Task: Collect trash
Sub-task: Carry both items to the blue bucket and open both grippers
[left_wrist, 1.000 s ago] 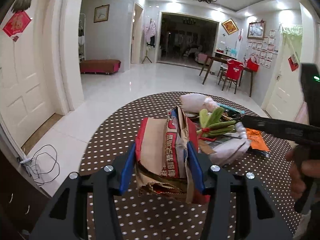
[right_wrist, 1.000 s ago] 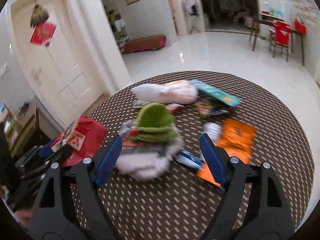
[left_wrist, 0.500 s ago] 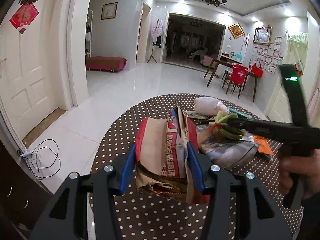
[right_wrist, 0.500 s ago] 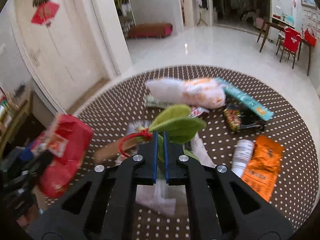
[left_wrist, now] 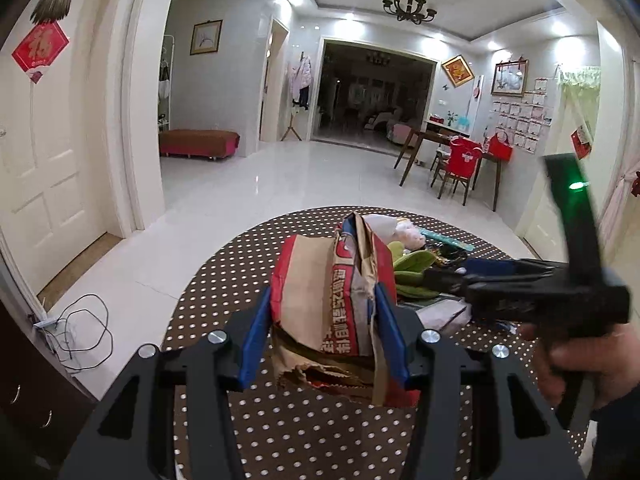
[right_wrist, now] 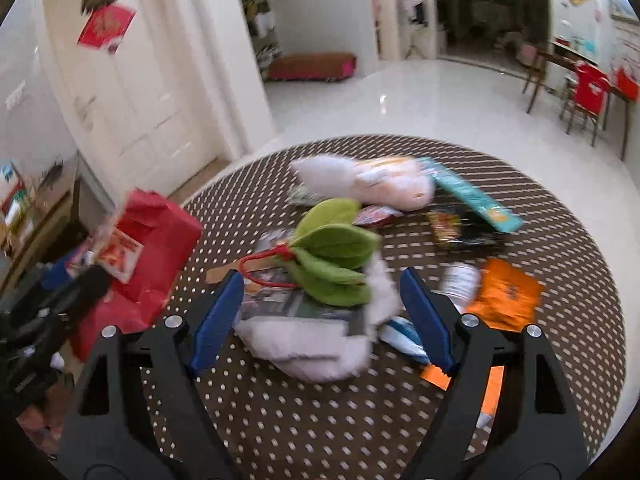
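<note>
My left gripper (left_wrist: 324, 332) is shut on a red and brown paper bag (left_wrist: 332, 300) and holds it upright over the near side of the round dotted table (left_wrist: 280, 432). The bag also shows at the left of the right wrist view (right_wrist: 140, 252). My right gripper (right_wrist: 320, 320) is open, its jaws wide apart around a white plastic wrapper (right_wrist: 312, 344) with a green leaf bundle (right_wrist: 332, 260) tied with red string lying on it. The right gripper also shows in the left wrist view (left_wrist: 472, 276), beside the leaves (left_wrist: 412, 272).
More trash lies on the table: a white bag (right_wrist: 372, 180), a teal packet (right_wrist: 472, 196), a dark snack packet (right_wrist: 460, 228), an orange packet (right_wrist: 504, 296), a small white bottle (right_wrist: 460, 280). Beyond are a white tiled floor, a door at the left and cables (left_wrist: 80, 332) on the floor.
My right gripper was shut on the green leaf bundle half a second ago; now it is open and the bundle lies on the white wrapper. The left gripper keeps hold of the bag.
</note>
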### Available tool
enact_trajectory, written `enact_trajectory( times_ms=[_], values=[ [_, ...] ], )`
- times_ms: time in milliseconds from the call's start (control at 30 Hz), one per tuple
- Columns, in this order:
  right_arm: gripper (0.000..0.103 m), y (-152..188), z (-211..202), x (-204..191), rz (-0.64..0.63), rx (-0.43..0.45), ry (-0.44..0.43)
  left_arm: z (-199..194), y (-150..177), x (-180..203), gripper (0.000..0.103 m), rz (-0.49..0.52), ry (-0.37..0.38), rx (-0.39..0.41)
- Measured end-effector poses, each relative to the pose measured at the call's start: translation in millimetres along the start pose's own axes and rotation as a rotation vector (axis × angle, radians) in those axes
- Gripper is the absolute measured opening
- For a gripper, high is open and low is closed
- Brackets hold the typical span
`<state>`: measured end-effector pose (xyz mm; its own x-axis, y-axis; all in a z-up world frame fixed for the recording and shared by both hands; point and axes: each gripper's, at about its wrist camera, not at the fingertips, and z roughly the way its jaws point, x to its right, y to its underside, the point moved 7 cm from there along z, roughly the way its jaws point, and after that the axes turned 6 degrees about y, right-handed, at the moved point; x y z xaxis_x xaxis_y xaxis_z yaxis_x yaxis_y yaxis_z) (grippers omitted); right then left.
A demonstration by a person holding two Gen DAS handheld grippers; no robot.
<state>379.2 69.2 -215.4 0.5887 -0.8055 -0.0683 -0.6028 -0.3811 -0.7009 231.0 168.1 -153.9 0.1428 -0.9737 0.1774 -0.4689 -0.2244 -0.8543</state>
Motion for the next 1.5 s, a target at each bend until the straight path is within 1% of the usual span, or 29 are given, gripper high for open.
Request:
enact_trajectory(
  times_ms=[100,133,167,200,233,267,300,433,500,633,700,833,900,967,1100,1233,1300,1333,1367,1400,1500],
  values=[
    [0.078,-0.2,27.9,-15.2,-0.078,-0.048,0.024,-0.7,2.5,-8.5,0.050,-0.012,-0.014,-0.006],
    [0.070,-0.4,35.2,-16.9,-0.091,-0.062,0.030,-0.9,3.1,-11.9,0.050,-0.015,-0.022,-0.009],
    [0.057,-0.2,44.8,-17.5,-0.103,-0.082,0.042,-0.9,3.6,-14.8,0.050,-0.016,-0.026,-0.012],
    [0.024,1.8,55.9,-16.2,-0.110,-0.119,0.052,-0.8,3.5,-16.5,0.050,-0.018,-0.029,-0.014],
    [0.024,2.1,60.1,-13.8,-0.098,-0.132,0.052,-0.8,2.9,-18.6,0.050,-0.019,-0.032,-0.015],
    [0.021,0.7,59.6,-13.1,-0.084,-0.125,0.038,-1.1,2.1,-19.5,0.050,-0.020,-0.033,-0.015],
    [0.015,-0.8,53.7,-11.5,-0.065,-0.113,0.015,-1.6,0.4,-19.7,0.050,-0.020,-0.034,-0.013],
    [0.014,-7.7,21.3,2.9,-0.022,-0.032,0.008,-2.2,-4.4,-14.6,0.050,-0.022,-0.023,0.000],
    [0.014,-10.4,-2.8,12.9,0.005,0.020,-0.003,-2.7,-7.4,-6.1,0.050,-0.016,-0.007,0.008],
    [0.014,-10.9,-51.9,36.2,0.053,0.113,0.007,-5.4,-16.0,22.4,0.050,0.014,0.041,0.029],
    [0.014,-9.5,-76.7,51.7,0.082,0.158,0.009,-6.9,-21.3,41.7,0.050,0.033,0.073,0.042],
    [0.014,8.0,-134.1,91.8,0.157,0.241,0.038,-8.2,-27.3,83.1,0.050,0.070,0.138,0.058],
    [0.014,18.5,-163.3,115.5,0.197,0.278,0.078,-7.3,-28.6,110.2,0.050,0.091,0.185,0.061],
    [0.014,28.4,-183.9,138.6,0.228,0.301,0.116,-5.3,-25.9,135.2,0.050,0.110,0.228,0.058],
    [0.014,75.4,-234.3,188.7,0.315,0.323,0.230,-1.3,-15.6,201.9,0.050,0.162,0.338,0.034],
    [0.015,124.5,-267.0,235.8,0.405,0.313,0.331,1.4,1.7,261.2,0.050,0.207,0.431,0.002],
    [0.015,148.6,-273.6,260.8,0.466,0.298,0.363,3.8,12.9,292.9,0.050,0.232,0.483,-0.023],
    [0.015,168.9,-275.4,277.1,0.508,0.279,0.384,4.7,17.9,301.6,0.050,0.242,0.502,-0.032],
    [0.015,179.8,-276.1,287.1,0.530,0.263,0.402,5.6,24.3,313.1,0.050,0.253,0.518,-0.043],
    [0.015,199.8,-273.2,301.7,0.566,0.231,0.433,7.4,31.2,328.9,0.050,0.269,0.539,-0.058],
    [0.015,239.2,-261.0,327.7,0.654,0.169,0.441,14.6,47.7,353.0,0.050,0.304,0.572,-0.091]
  ],
)
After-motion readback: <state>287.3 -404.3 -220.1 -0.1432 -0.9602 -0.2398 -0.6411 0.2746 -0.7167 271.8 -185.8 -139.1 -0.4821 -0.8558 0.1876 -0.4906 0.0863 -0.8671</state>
